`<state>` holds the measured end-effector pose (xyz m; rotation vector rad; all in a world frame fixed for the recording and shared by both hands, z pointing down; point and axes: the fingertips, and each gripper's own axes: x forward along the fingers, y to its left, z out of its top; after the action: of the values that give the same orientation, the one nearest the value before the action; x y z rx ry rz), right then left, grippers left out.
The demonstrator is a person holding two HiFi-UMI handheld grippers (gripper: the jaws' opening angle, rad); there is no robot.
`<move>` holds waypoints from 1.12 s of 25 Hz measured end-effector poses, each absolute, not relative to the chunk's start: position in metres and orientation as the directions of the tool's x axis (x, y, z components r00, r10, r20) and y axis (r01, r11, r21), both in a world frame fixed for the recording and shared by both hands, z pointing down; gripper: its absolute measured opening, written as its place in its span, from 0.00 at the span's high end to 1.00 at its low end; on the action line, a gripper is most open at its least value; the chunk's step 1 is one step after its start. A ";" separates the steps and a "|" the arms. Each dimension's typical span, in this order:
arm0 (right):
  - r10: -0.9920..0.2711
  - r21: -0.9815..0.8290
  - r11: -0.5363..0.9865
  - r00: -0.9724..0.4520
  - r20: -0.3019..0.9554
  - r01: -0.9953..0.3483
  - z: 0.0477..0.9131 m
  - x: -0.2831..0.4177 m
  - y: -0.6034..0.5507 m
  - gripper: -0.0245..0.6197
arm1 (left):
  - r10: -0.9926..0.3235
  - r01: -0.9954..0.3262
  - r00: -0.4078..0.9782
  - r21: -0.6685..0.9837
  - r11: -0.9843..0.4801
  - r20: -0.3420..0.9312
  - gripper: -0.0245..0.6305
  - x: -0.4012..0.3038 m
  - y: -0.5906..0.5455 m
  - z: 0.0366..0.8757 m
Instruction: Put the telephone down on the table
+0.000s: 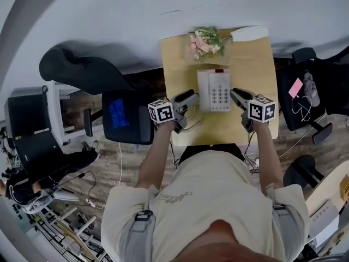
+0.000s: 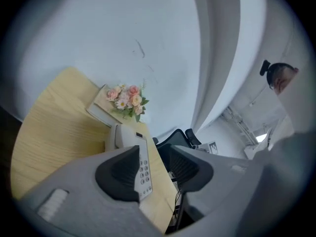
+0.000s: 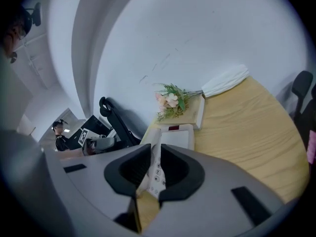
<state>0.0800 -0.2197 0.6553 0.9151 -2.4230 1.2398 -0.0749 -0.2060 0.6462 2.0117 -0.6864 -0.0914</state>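
A white telephone [image 1: 214,90] with its handset on the left and a keypad on the right lies flat in the middle of the light wooden table [image 1: 256,64]. My left gripper [image 1: 193,96] hovers just off its left side, jaws apart with nothing between them. My right gripper [image 1: 234,93] hovers off its right side, jaws a narrow gap apart and also empty. In the left gripper view the telephone [image 2: 129,137] shows beyond the left gripper [image 2: 154,169]. In the right gripper view the telephone [image 3: 174,136] shows through the slit of the right gripper [image 3: 155,169].
A bunch of pink and white flowers [image 1: 205,41] lies on a book at the table's far edge, with a white cloth [image 1: 249,33] beside it against the wall. A black office chair [image 1: 126,116] stands left of the table and another chair [image 1: 305,94] to its right.
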 end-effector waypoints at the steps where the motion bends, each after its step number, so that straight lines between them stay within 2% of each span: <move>1: -0.417 -0.622 0.446 -0.764 0.492 -0.644 0.649 0.079 -0.216 0.88 | -0.509 -0.441 0.835 0.807 -0.392 0.209 0.71 -0.074 -0.202 0.639; 2: -0.421 -0.615 0.456 -0.765 0.487 -0.643 0.644 0.078 -0.212 0.90 | -0.516 -0.454 0.831 0.790 -0.412 0.209 0.74 -0.074 -0.199 0.632; 4: -0.425 -0.602 0.478 -0.768 0.479 -0.640 0.634 0.074 -0.204 0.94 | -0.525 -0.480 0.824 0.755 -0.446 0.214 0.89 -0.074 -0.194 0.621; 6: -0.431 -0.576 0.510 -0.770 0.470 -0.638 0.623 0.069 -0.199 0.96 | -0.527 -0.499 0.822 0.721 -0.481 0.216 0.93 -0.071 -0.193 0.609; 16: -0.545 -0.334 0.653 -0.728 0.416 -0.680 0.534 0.073 -0.186 0.96 | -0.590 -0.655 0.753 0.424 -0.626 0.291 0.94 -0.052 -0.179 0.540; 22: -0.580 -0.281 0.676 -0.728 0.366 -0.681 0.485 0.076 -0.192 0.96 | -0.542 -0.609 0.790 0.264 -0.748 0.286 0.94 -0.029 -0.175 0.490; 28: -0.629 -0.187 0.701 -0.721 0.292 -0.688 0.433 0.070 -0.194 0.96 | -0.588 -0.637 0.765 0.173 -0.751 0.263 0.94 -0.030 -0.188 0.444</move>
<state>0.0697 -0.1943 0.4333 1.0595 -2.7041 0.4207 -0.0298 -0.1876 0.4436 2.7088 -0.9569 0.2809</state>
